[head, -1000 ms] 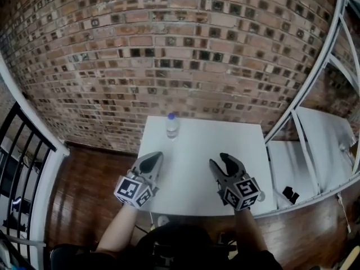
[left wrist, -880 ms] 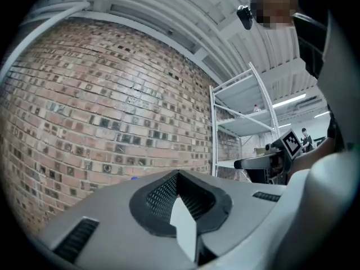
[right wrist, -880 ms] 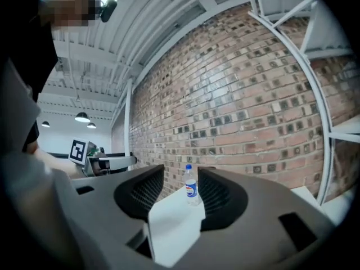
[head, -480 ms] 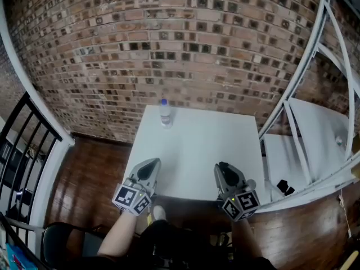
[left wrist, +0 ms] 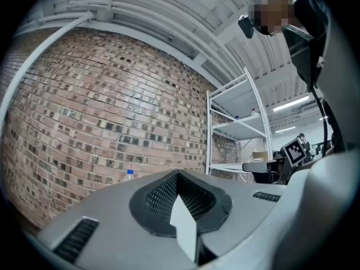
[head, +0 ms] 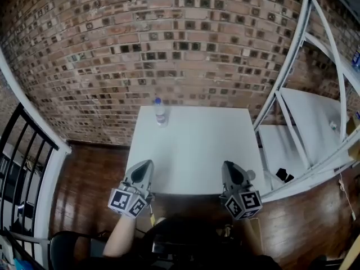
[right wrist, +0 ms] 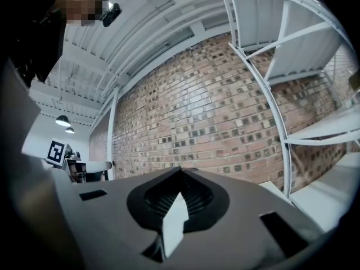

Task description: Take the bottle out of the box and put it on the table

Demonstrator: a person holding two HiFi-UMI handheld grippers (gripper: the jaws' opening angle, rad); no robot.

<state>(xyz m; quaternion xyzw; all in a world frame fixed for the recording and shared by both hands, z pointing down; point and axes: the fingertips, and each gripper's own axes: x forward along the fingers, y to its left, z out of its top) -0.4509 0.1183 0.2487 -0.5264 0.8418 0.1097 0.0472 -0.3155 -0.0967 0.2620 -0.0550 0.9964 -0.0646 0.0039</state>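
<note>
A clear water bottle (head: 160,111) with a blue cap stands upright at the far left corner of the white table (head: 191,151); its cap (left wrist: 130,174) peeks over the jaws in the left gripper view. No box is in view. My left gripper (head: 143,165) is at the table's near left edge, its jaws together and empty (left wrist: 179,176). At the near right edge sits my right gripper (head: 229,166), whose jaws have just been closing with nothing between them and now meet (right wrist: 181,171). Both point toward the brick wall, far short of the bottle.
A brick wall (head: 169,49) rises behind the table. White metal shelving (head: 304,100) stands to the right, with a small black object (head: 281,175) on its low shelf. A black railing (head: 22,151) runs along the left over wooden floor. A chair (head: 70,251) is near left.
Both grippers have drawn back from over the table to its near edge. The right gripper's jaws, parted a second ago, have closed. The bottle has not moved.
</note>
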